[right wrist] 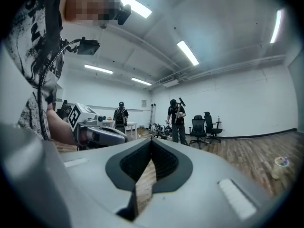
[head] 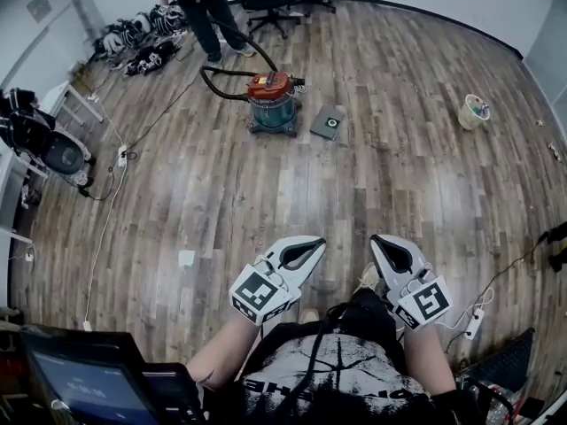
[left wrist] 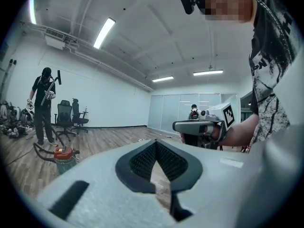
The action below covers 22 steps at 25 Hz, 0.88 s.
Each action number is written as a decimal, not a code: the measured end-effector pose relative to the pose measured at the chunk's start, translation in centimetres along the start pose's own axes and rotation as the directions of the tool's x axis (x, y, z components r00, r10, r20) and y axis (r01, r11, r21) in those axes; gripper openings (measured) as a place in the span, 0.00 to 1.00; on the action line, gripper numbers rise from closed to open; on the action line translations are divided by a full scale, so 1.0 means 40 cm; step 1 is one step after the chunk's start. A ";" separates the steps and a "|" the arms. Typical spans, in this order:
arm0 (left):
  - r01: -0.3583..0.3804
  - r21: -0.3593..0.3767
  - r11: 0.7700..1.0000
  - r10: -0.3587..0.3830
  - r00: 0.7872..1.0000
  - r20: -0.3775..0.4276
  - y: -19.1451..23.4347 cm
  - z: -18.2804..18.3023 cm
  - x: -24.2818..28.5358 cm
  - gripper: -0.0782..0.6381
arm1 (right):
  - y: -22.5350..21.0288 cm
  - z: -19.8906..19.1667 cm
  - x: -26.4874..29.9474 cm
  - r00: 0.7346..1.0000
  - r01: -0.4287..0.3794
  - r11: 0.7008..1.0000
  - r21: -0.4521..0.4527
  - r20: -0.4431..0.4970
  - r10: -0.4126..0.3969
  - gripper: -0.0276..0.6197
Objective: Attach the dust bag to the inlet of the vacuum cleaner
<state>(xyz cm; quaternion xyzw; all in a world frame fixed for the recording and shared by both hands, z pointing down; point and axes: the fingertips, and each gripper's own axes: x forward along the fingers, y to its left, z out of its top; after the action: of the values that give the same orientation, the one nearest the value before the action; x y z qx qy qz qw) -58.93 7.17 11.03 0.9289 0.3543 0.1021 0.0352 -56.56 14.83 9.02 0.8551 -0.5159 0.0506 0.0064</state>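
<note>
Approach stage: left gripper [head: 316, 242] and right gripper [head: 376, 238], both clenched shut and empty, stand well apart from the vacuum [head: 273, 102] across the floor [head: 266, 197]; the flat grey pad beside it, probably the dust bag [head: 330, 122], must be reached and grasped next.

Matt plastic above a wood-grain floor

The floor [head: 399, 175] is grey-brown wood-grain planking with a soft sheen (pale light streaks run along the boards). The left tool [head: 312, 244] and right tool [head: 379, 240] have pale, matt, finely grainy plastic shells. Their pads [left wrist: 142, 163] are black, ribbed and rubbery-looking. The vacuum cleaner [head: 273, 100] has a glossy orange-red top on a smooth teal drum. The person's shirt [head: 337, 370] is printed cloth.
</note>
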 end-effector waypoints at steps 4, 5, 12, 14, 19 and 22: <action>-0.021 -0.014 1.000 0.021 1.000 -0.003 0.071 0.004 0.093 0.11 | -0.098 -0.012 0.050 1.000 -0.030 1.000 -0.001 -0.005 0.030 0.05; -0.030 -0.012 0.999 0.030 1.000 -0.002 0.088 0.010 0.120 0.11 | -0.128 -0.013 0.061 0.999 -0.039 0.999 -0.002 -0.004 0.039 0.05; -0.091 0.002 0.996 0.091 0.996 0.014 0.205 0.096 0.338 0.11 | -0.391 0.026 0.141 0.994 -0.107 0.994 -0.013 0.015 0.107 0.05; -0.113 0.002 0.994 0.113 0.994 0.016 0.242 0.121 0.401 0.11 | -0.461 0.045 0.160 0.991 -0.128 0.991 -0.029 0.020 0.129 0.05; -0.124 0.012 0.992 0.123 0.992 0.021 0.284 0.177 0.560 0.11 | -0.630 0.078 0.160 0.991 -0.128 0.991 -0.047 0.043 0.130 0.05; -0.119 0.033 0.992 0.118 0.993 0.016 0.305 0.202 0.646 0.11 | -0.718 0.078 0.155 0.991 -0.120 0.992 -0.029 0.054 0.122 0.05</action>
<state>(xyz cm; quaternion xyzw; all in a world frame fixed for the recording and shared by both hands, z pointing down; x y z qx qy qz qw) -30.45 15.31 9.06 0.9494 0.2999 0.0915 0.0159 -28.07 22.59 7.66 0.8232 -0.5674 0.0203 0.0000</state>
